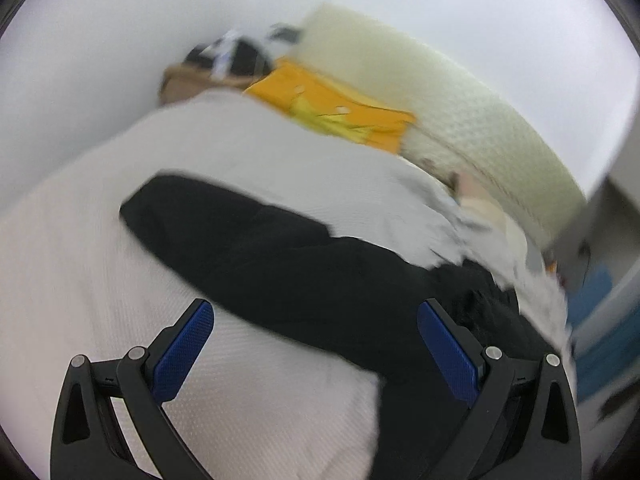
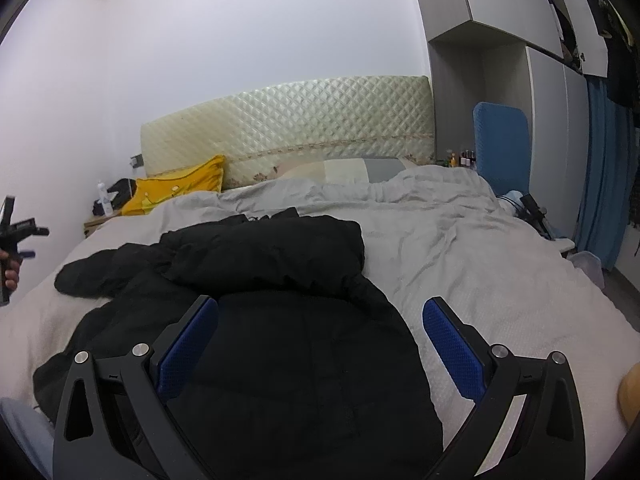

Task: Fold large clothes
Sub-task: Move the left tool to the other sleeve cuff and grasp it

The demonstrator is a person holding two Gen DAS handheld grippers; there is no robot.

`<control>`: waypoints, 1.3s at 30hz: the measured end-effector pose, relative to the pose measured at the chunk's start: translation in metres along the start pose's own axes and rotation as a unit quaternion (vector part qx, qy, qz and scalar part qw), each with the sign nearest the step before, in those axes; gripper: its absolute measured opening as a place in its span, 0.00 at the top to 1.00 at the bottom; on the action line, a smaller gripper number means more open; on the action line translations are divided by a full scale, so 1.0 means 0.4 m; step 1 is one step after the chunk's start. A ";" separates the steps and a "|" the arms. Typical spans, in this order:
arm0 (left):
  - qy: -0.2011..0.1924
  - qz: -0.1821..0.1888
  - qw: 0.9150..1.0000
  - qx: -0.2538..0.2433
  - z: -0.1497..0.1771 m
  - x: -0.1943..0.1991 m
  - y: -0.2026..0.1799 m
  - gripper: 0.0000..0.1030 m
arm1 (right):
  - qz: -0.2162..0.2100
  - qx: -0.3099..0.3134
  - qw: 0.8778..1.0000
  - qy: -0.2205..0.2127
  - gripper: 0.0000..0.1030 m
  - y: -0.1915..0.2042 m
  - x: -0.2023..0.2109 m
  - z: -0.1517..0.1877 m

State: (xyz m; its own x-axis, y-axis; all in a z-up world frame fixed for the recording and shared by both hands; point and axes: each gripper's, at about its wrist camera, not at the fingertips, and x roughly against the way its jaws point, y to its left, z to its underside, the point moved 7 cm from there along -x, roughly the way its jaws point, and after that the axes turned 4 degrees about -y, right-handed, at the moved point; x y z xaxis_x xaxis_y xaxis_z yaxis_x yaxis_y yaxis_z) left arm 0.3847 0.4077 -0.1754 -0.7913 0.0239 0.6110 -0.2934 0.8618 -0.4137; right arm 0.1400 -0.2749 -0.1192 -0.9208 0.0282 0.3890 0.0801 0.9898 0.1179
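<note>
A large black padded jacket (image 2: 272, 304) lies spread on the grey bed cover (image 2: 480, 264), with one part folded over its middle and a sleeve reaching left. My right gripper (image 2: 320, 316) is open and empty, just above the jacket's near part. In the blurred, tilted left wrist view the jacket's sleeve (image 1: 248, 236) stretches across the bed. My left gripper (image 1: 316, 320) is open and empty, above the sleeve. The left gripper also shows in the right wrist view (image 2: 16, 236), held in a hand at the bed's left side.
A yellow pillow (image 2: 180, 188) and a quilted cream headboard (image 2: 304, 120) are at the bed's head. A nightstand (image 2: 100, 220) with a bottle stands far left. A blue chair (image 2: 500, 148) and grey wardrobes (image 2: 500, 40) stand at the right.
</note>
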 end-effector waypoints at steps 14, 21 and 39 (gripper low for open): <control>-0.006 0.026 0.961 0.277 0.023 -0.340 0.482 0.02 | 0.015 -0.010 0.999 0.051 0.00 0.073 -0.098 0.036; -0.050 0.038 0.956 0.286 -0.053 -0.443 0.544 0.06 | 0.037 -0.014 0.997 0.070 0.00 0.089 -0.149 0.054; -0.113 -0.022 0.969 0.217 -0.194 -0.348 0.424 0.94 | 0.042 0.012 0.995 0.091 0.00 0.111 -0.177 0.070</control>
State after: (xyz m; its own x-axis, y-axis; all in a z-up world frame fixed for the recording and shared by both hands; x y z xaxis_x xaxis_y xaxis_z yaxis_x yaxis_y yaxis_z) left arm 0.4868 0.5898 -0.2782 -0.8555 -0.1627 0.4916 -0.4896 0.5634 -0.6656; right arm 0.1979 -0.2292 -0.1672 -0.8267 0.0870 0.5559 0.1422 0.9882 0.0569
